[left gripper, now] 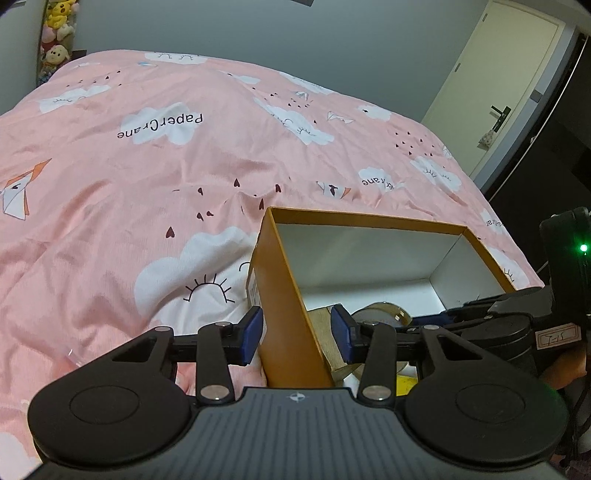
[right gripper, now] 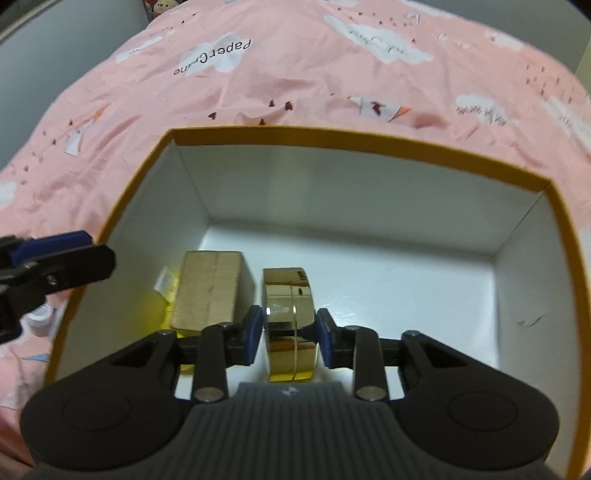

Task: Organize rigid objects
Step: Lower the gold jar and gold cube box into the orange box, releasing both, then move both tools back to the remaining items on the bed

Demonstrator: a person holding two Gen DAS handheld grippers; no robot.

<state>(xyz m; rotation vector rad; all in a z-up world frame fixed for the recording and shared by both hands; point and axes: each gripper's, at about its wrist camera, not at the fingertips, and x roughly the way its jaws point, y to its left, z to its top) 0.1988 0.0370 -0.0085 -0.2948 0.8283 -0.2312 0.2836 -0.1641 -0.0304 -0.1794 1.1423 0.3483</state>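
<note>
An orange box (right gripper: pixel 369 142) with a white inside lies open on the pink bed cover. My right gripper (right gripper: pixel 290 334) is inside it, shut on a round gold case (right gripper: pixel 290 314) that stands on edge. A wooden block (right gripper: pixel 210 291) stands just left of the case, with something yellow (right gripper: pixel 168 295) behind it. My left gripper (left gripper: pixel 297 334) straddles the box's left wall (left gripper: pixel 295 321), one pad outside and one inside, with a gap to the wall on each side. The gold case (left gripper: pixel 380 314) and the right gripper's arm (left gripper: pixel 498 310) also show in the left wrist view.
The pink quilt (left gripper: pixel 147 166) with cloud prints covers the bed around the box. A cream door (left gripper: pixel 495 85) stands at the far right. Plush toys (left gripper: pixel 57 33) sit at the far left by the wall.
</note>
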